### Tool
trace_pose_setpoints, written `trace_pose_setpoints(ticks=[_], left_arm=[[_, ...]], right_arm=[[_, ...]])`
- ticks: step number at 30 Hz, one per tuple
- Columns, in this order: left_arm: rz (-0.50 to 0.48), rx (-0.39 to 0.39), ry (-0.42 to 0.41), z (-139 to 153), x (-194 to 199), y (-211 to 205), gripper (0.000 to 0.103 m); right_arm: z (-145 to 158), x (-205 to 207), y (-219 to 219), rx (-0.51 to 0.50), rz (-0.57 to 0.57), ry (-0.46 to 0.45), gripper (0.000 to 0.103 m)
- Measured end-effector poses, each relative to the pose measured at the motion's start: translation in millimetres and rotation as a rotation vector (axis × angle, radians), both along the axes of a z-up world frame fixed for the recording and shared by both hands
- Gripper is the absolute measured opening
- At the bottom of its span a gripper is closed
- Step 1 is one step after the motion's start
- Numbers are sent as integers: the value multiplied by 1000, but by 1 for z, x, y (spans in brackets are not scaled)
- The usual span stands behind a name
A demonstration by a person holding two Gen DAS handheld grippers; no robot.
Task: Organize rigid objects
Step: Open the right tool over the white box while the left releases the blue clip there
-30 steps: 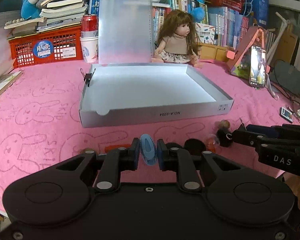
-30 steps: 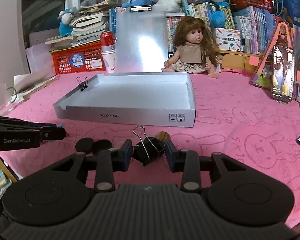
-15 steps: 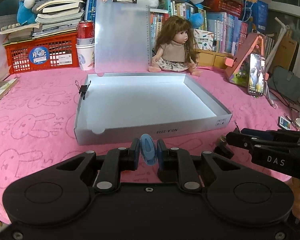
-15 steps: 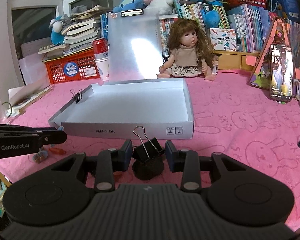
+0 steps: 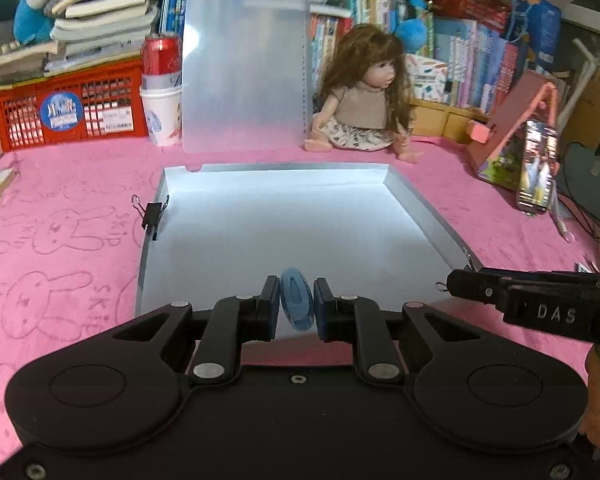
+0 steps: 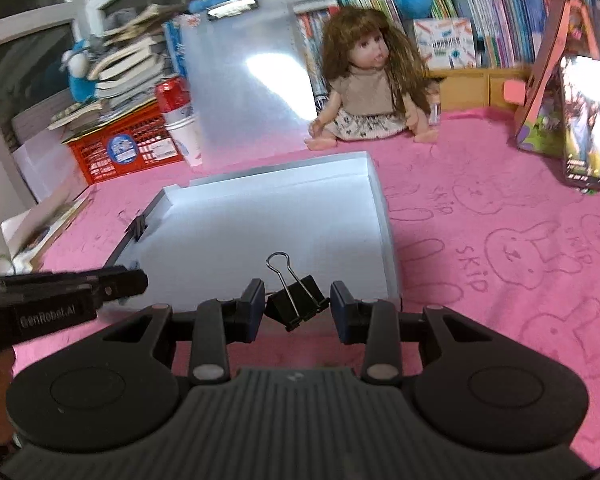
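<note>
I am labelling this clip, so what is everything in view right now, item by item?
Box: one, shallow, white-grey, mid cloth.
Binder clip on wall: one, black, clipped on the box's left wall.
Held binder clip: one, black, in the right tongs.
Oval piece: one, blue, in the left tongs.
Cloth: one, pink, rabbit print, covering the table.
Doll: one, brown hair, sitting behind the box.
Clipboard: one, translucent, upright behind the box.
Crate: one, red, back left.
Can: one, red, standing in a white cup.
Phone: one, lit, on a pink stand, right.
Books and plush toys: many, back shelf.
Left tongs: black, shut.
Right tongs: black, shut.
</note>
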State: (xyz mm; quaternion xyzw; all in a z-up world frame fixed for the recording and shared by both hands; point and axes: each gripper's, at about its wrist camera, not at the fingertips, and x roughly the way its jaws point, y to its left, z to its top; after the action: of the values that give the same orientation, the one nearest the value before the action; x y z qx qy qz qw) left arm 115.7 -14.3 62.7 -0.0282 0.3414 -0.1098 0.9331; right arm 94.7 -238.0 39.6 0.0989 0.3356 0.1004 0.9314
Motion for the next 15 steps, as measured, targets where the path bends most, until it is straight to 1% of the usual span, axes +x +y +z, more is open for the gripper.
trace_pose_setpoints(ticks=[3, 7, 10, 15], left_arm=[[13, 3, 31, -6, 24, 1, 17], [28, 34, 59, -16, 46, 0, 17], [30, 47, 91, -26, 58, -2, 17], [30, 68, 112, -39, 64, -5, 17]], right_arm=[[-3, 25, -1, 21, -14, 49, 40], [-13, 52, 3, 11, -22, 107, 40], [-19, 65, 9, -20, -26, 133, 41], [-28, 72, 14, -50, -23, 162, 41]])
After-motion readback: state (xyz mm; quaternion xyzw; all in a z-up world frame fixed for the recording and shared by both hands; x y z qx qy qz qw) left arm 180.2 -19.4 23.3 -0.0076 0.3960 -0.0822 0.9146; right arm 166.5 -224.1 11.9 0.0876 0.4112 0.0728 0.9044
